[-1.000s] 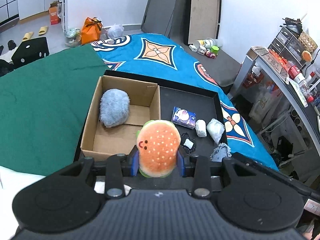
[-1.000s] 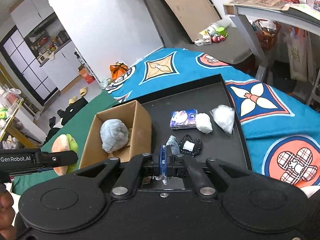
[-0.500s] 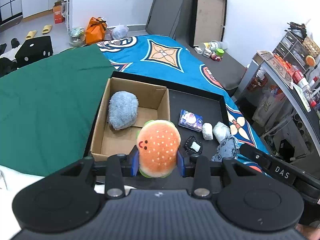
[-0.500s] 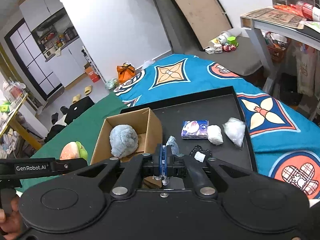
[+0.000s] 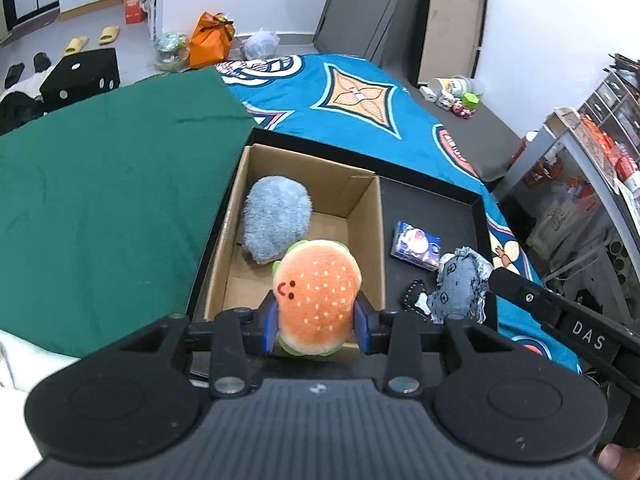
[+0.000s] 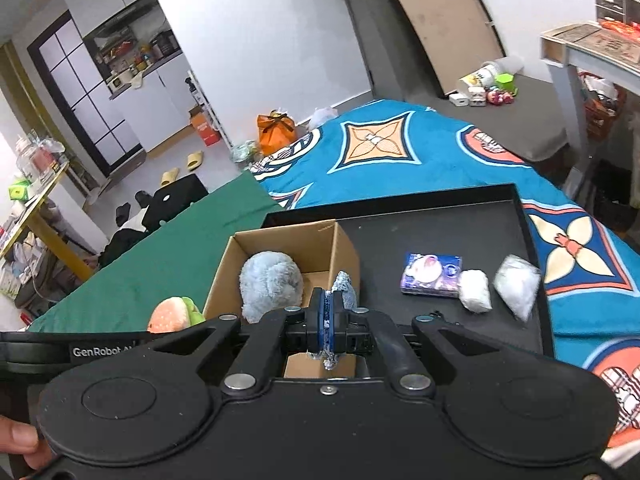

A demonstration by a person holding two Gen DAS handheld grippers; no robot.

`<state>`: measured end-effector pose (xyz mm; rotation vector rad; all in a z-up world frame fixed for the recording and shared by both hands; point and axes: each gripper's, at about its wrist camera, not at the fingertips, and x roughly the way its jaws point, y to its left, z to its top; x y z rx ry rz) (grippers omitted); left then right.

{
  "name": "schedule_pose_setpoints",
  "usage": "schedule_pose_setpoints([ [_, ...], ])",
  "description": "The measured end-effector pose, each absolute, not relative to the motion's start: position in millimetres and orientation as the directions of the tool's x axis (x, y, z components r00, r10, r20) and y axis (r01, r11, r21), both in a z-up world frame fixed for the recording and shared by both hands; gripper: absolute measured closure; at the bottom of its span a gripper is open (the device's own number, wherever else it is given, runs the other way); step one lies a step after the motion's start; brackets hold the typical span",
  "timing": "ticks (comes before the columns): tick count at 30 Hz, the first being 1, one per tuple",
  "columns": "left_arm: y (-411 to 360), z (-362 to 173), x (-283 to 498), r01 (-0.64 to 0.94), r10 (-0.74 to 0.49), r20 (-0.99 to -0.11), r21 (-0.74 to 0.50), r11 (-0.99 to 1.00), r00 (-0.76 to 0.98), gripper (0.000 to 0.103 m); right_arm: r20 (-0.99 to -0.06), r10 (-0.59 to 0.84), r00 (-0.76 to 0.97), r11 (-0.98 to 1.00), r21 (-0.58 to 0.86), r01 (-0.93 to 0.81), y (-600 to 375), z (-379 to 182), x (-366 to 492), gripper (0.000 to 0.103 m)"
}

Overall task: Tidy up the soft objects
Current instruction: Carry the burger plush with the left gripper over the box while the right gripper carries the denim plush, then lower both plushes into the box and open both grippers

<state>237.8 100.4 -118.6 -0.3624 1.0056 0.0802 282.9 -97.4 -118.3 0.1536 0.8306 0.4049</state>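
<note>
The left gripper is clamped on the burger plush, held over the near end of the cardboard box. The right gripper, jaws together, pinches a grey denim toy over the box's near right corner. Inside the box lies only a fluffy blue plush. To my eye, one item is stowed and two are arriving; right of the box, a tissue pack and two white bundles remain.

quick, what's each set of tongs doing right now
left tongs: shut on the burger plush
right tongs: shut on the grey denim plush
</note>
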Motion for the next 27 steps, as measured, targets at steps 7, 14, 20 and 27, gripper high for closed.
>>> schedule_pose_setpoints([
  [7, 114.7, -136.5, 256.2, -0.256, -0.115, -0.856, -0.276, 0.927, 0.504, 0.067, -0.700, 0.418, 0.579, 0.907, 0.282, -0.314, -75.8, -124.8, 300.2, 0.101],
  [14, 122.9, -161.8, 276.8, -0.280, -0.129, -0.882, -0.279, 0.919, 0.454, 0.066, -0.719, 0.429, 0.546, 0.899, 0.280, -0.337, -57.7, -132.9, 318.4, 0.101],
  [20, 133.2, -181.0, 292.9, -0.301, -0.129, -0.900, -0.271, 0.914, 0.416, 0.066, -0.722, 0.440, 0.534, 0.892, 0.286, -0.349, -44.4, -140.0, 333.9, 0.101],
  [27, 135.5, -197.4, 310.1, -0.307, -0.144, -0.915, -0.270, 0.913, 0.376, 0.065, -0.738, 0.450, 0.503, 0.886, 0.300, -0.353, -35.2, -153.2, 354.3, 0.101],
])
